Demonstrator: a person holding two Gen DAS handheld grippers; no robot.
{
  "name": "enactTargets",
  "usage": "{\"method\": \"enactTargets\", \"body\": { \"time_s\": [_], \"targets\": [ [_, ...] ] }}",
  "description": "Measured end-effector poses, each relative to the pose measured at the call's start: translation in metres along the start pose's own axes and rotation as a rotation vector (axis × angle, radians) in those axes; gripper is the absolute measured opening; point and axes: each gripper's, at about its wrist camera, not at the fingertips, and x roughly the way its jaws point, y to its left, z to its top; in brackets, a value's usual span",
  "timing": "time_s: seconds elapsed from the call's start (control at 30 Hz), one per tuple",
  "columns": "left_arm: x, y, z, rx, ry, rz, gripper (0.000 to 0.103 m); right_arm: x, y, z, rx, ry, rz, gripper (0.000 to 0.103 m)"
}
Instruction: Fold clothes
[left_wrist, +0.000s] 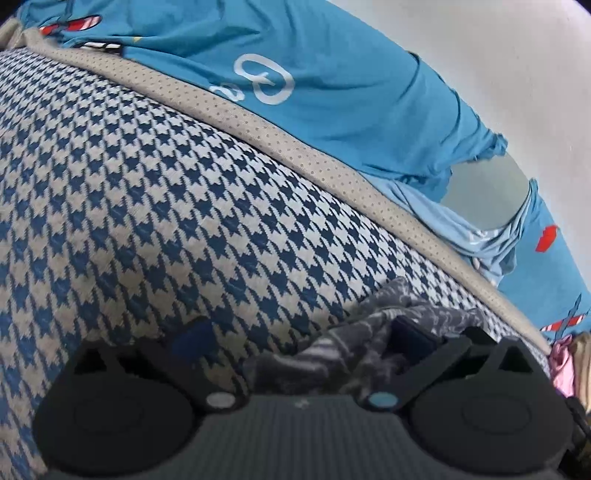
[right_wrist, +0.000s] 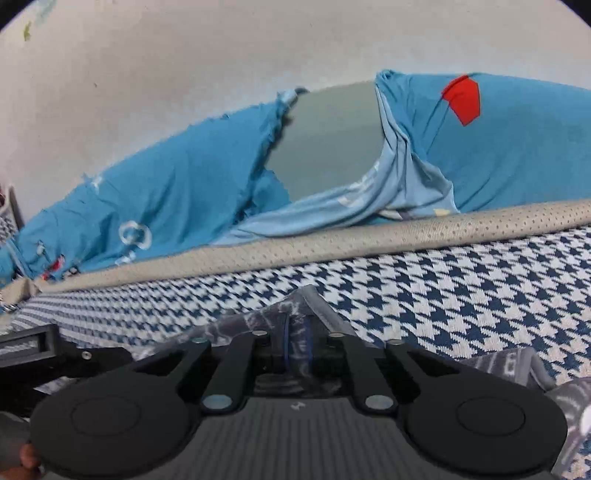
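The grey patterned garment (right_wrist: 295, 332) lies bunched low on the houndstooth mattress (right_wrist: 461, 295), right at my tools, with another part trailing off to the near right. My right gripper (right_wrist: 297, 343) is pinched on a ridge of it. My left gripper (left_wrist: 295, 343) stands spread, cloth crumpled against its right finger (left_wrist: 410, 336); I can't tell if it grips. I judge the folding barely started: no flat layers show. Beyond the mesh edging (right_wrist: 332, 240), blue bedding (right_wrist: 184, 177) lies heaped against the wall.

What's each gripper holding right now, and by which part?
The right gripper pinches a bunched fold of the grey patterned garment. The left gripper is open around its crumpled edge, not clamped.
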Motion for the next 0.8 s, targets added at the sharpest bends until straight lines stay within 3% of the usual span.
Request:
{"method": "enactTargets", "body": {
  "time_s": [0.2, 0.47, 0.8],
  "targets": [
    [-0.03, -0.009, -0.003, 0.055, -0.057, 0.02, 0.103, -0.038, 0.01, 0.004, -0.056, -0.038, 0.06, 0.019],
    [-0.06, -0.019, -0.022, 0.134, -0.009, -0.008, 0.103, -0.076, -0.003, 0.003, -0.073, -0.012, 0.066, 0.019],
    [-0.077, -0.02, -0.053, 0.147, 0.048, -0.016, 0.103, -0.12, -0.023, -0.014, -0.05, 0.037, 0.046, 0.019]
  ]
}}
